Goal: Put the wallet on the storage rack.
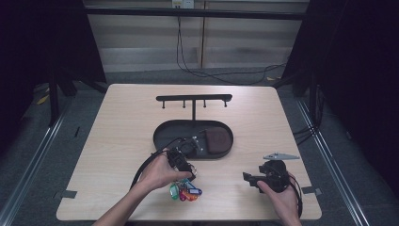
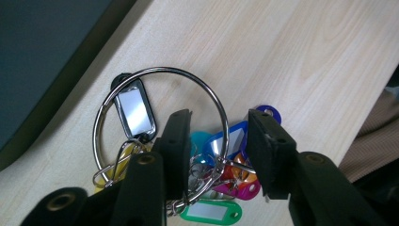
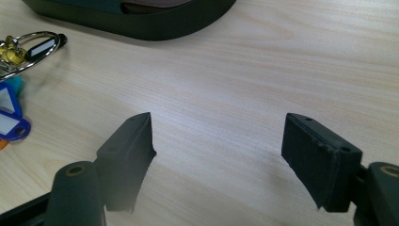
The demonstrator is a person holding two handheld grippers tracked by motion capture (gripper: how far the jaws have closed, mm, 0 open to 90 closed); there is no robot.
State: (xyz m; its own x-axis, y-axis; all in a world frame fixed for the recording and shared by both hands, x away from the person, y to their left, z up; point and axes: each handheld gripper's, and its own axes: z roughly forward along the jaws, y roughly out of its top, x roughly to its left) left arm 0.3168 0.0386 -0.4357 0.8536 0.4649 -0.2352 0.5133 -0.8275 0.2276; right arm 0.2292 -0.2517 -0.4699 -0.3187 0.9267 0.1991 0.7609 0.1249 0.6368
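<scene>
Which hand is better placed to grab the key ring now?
Left. The left tool already straddles the key ring, its jaws open on either side of the wire. The right tool hovers open over bare table, away from the keys.

A lab or test cell set up for recording is suggested rather than a home. A bare light-wood table (image 1: 263, 117) is set on a grey floor between metal floor rails (image 1: 28, 162), and dark curtains (image 1: 42, 42) are hung at both sides. Loose black cables (image 1: 207, 70) are trailed across the floor behind it, below a plain panelled wall (image 1: 155, 33), and tape marks (image 1: 68, 193) are stuck at the table's near corners.
</scene>
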